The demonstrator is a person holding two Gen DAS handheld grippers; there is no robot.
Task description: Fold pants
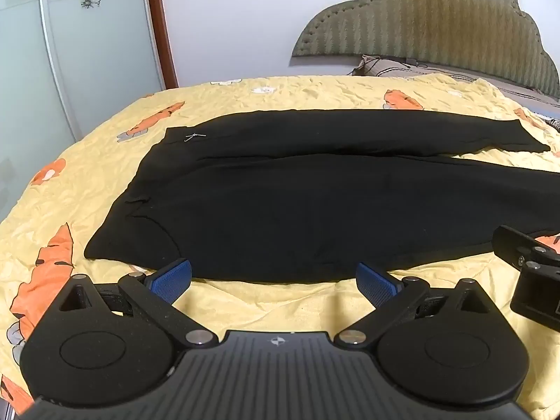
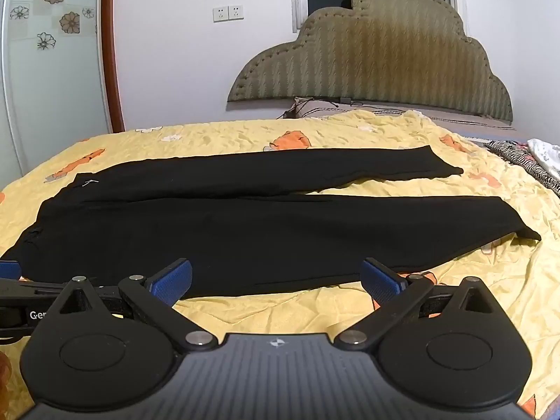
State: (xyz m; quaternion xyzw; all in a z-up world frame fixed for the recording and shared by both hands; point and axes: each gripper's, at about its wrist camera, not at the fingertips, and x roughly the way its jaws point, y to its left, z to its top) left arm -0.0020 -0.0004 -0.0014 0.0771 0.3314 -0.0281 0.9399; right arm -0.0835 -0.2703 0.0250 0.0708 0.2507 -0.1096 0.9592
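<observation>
Black pants point(image 1: 297, 203) lie flat on the bed, waist to the left, both legs stretched to the right; they also show in the right wrist view point(image 2: 245, 224). A small silver zipper pull point(image 1: 194, 136) shows near the waist. My left gripper point(image 1: 273, 280) is open and empty, hovering just before the near edge of the pants by the waist. My right gripper point(image 2: 276, 280) is open and empty at the near edge of the closer leg. The right gripper's body shows at the right edge of the left wrist view point(image 1: 532, 273).
A yellow bedspread point(image 1: 280, 94) with orange flowers covers the bed. A padded headboard point(image 2: 378, 59) and pillow stand at the far right. Patterned clothes point(image 2: 525, 161) lie at the right edge. A wardrobe door point(image 1: 70, 52) stands at the left.
</observation>
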